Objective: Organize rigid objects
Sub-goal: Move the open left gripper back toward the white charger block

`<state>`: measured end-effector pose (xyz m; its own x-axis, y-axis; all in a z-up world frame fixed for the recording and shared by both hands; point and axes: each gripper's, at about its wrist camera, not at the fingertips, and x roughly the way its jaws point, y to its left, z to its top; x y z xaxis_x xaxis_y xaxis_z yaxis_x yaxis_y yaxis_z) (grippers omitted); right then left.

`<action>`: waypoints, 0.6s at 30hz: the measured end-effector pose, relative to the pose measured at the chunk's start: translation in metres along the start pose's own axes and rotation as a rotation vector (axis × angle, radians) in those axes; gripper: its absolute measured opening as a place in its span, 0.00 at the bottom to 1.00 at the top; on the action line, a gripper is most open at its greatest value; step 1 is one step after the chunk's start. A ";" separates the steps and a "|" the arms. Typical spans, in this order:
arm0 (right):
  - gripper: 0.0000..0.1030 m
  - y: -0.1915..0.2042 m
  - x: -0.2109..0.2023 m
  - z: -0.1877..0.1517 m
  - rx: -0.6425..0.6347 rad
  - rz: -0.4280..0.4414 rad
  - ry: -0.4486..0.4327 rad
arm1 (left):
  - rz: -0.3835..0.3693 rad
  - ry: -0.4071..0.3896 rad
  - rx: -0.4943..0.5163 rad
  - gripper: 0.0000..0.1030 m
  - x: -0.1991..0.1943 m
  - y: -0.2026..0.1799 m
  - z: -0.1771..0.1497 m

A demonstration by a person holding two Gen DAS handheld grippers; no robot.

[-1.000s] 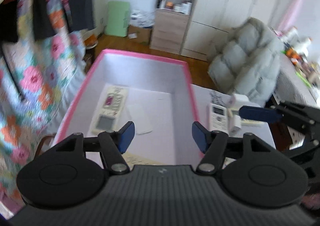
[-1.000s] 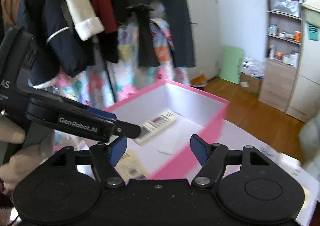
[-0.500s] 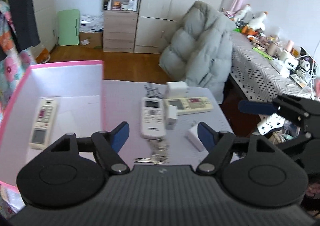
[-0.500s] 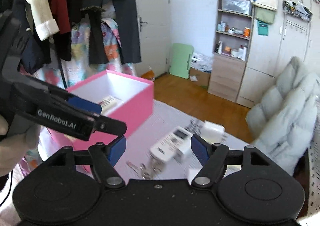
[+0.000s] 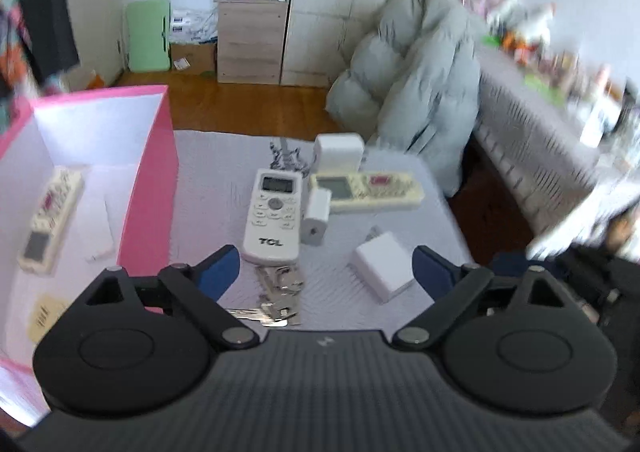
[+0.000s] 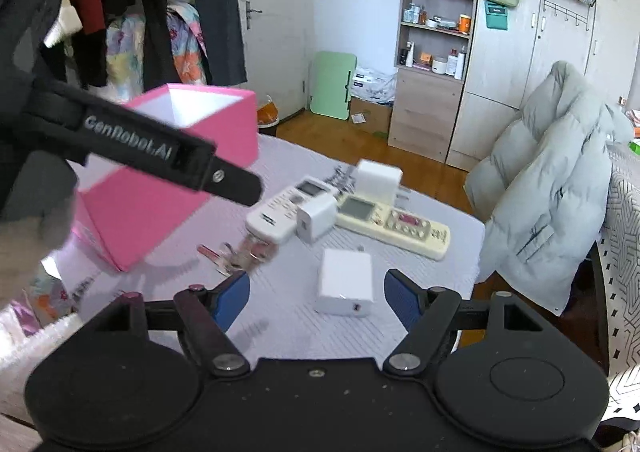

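Observation:
A pink box (image 5: pixel 154 172) stands at the table's left; a beige remote (image 5: pixel 50 220) lies inside it. On the grey cloth lie a white TCL remote (image 5: pixel 274 220), a beige remote (image 5: pixel 368 192), a small white plug (image 5: pixel 317 216), a white charger cube (image 5: pixel 382 266), a taller white adapter (image 5: pixel 338 152) and keys (image 5: pixel 276 292). My left gripper (image 5: pixel 326 272) is open and empty above the keys. My right gripper (image 6: pixel 316 298) is open and empty just before the charger cube (image 6: pixel 346 286). The left gripper's finger (image 6: pixel 160 148) crosses the right wrist view.
A grey puffer jacket (image 5: pixel 420 92) hangs on a chair behind the table's right edge. A cluttered desk (image 5: pixel 552 124) stands to the right. Clothes on a rack (image 6: pixel 152 12) hang behind the pink box (image 6: pixel 160 208). Shelves and wardrobes (image 6: pixel 440 52) line the far wall.
Both grippers have swung right, from over the pink box toward the loose objects on the cloth. Both stayed open and empty.

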<state>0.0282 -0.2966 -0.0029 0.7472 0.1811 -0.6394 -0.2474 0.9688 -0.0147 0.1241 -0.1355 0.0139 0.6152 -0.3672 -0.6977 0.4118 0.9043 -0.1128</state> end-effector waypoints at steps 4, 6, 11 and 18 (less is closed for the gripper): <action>0.76 -0.016 0.023 -0.018 0.058 0.024 0.035 | 0.013 0.051 0.084 0.80 0.021 -0.018 -0.004; 0.75 -0.021 0.034 -0.024 0.067 0.017 0.049 | -0.012 0.108 0.099 0.67 0.036 -0.027 -0.005; 0.74 -0.018 0.055 -0.028 0.051 0.032 0.054 | -0.060 0.177 0.059 0.61 0.067 -0.028 -0.010; 0.73 -0.016 0.083 -0.021 0.022 0.001 0.050 | -0.113 0.216 -0.015 0.59 0.097 -0.021 -0.007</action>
<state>0.0811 -0.3007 -0.0719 0.7154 0.1737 -0.6768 -0.2338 0.9723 0.0024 0.1709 -0.1883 -0.0568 0.4068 -0.4128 -0.8149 0.4587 0.8638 -0.2085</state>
